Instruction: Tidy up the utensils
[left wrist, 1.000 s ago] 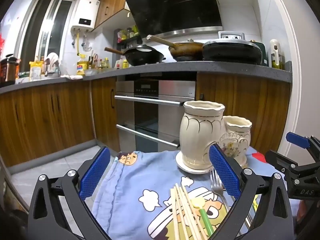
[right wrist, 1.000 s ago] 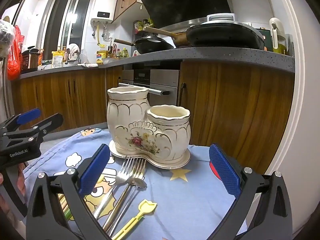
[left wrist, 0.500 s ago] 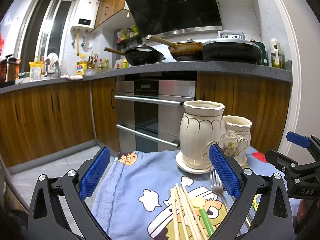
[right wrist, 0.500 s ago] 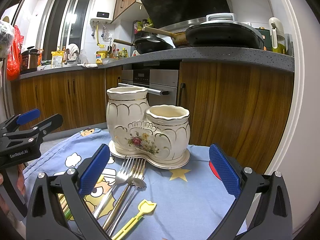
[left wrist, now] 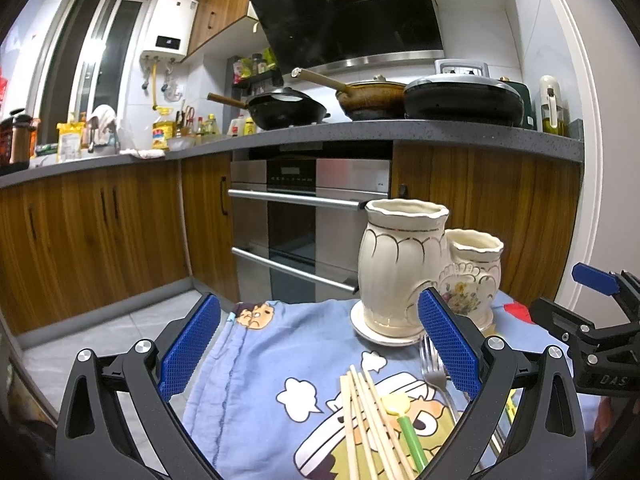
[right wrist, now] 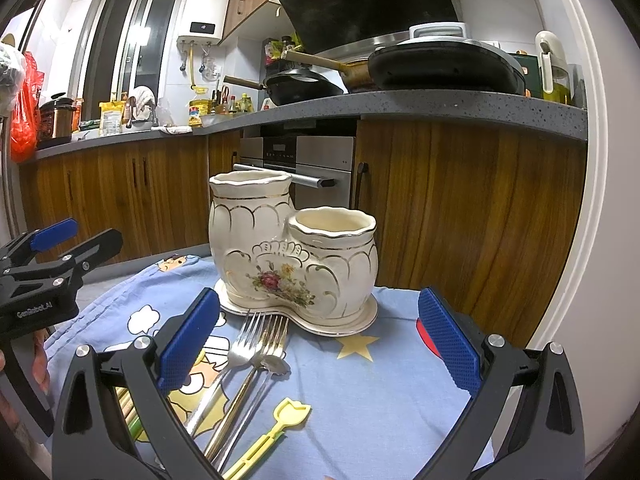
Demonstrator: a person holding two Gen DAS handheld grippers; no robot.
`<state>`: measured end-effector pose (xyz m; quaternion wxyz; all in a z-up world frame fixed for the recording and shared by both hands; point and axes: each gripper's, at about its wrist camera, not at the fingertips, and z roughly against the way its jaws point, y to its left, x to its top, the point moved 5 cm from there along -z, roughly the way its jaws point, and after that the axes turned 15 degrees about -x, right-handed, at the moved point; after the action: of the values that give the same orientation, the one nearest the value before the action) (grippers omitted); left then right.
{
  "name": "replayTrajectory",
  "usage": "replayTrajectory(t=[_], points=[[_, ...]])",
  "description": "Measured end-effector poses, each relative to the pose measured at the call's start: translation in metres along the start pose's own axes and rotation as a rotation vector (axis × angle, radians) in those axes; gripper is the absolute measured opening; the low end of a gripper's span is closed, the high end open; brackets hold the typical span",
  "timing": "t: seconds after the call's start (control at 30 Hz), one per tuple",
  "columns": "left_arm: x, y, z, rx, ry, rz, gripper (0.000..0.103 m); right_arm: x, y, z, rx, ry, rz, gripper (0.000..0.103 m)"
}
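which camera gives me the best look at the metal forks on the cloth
The right wrist view: the forks lie in the open between its jaws, tines toward the ceramic holder. The left wrist view shows only one fork head beside its right jaw.

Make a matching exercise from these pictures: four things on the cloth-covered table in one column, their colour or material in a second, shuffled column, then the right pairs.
Things:
1. chopsticks
2. forks
3. utensil holder
4. small pick

Descriptions:
A. cream ceramic with gold trim and flowers
B. yellow plastic
C. pale wood
D. shiny metal

Pairs: 1-C, 2-D, 3-A, 4-B
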<state>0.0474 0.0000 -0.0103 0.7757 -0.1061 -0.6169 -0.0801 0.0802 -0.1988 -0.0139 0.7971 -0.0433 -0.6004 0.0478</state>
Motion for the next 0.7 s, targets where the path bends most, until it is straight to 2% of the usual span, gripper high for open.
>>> replayTrajectory(t=[0.7], points=[[-0.0064,-0.0032,-0.0098,-0.011,0.008,-0.003,0.098,0.0007,-0.0011,-0.0006,-0.002,0.001,-0.002,0.098]])
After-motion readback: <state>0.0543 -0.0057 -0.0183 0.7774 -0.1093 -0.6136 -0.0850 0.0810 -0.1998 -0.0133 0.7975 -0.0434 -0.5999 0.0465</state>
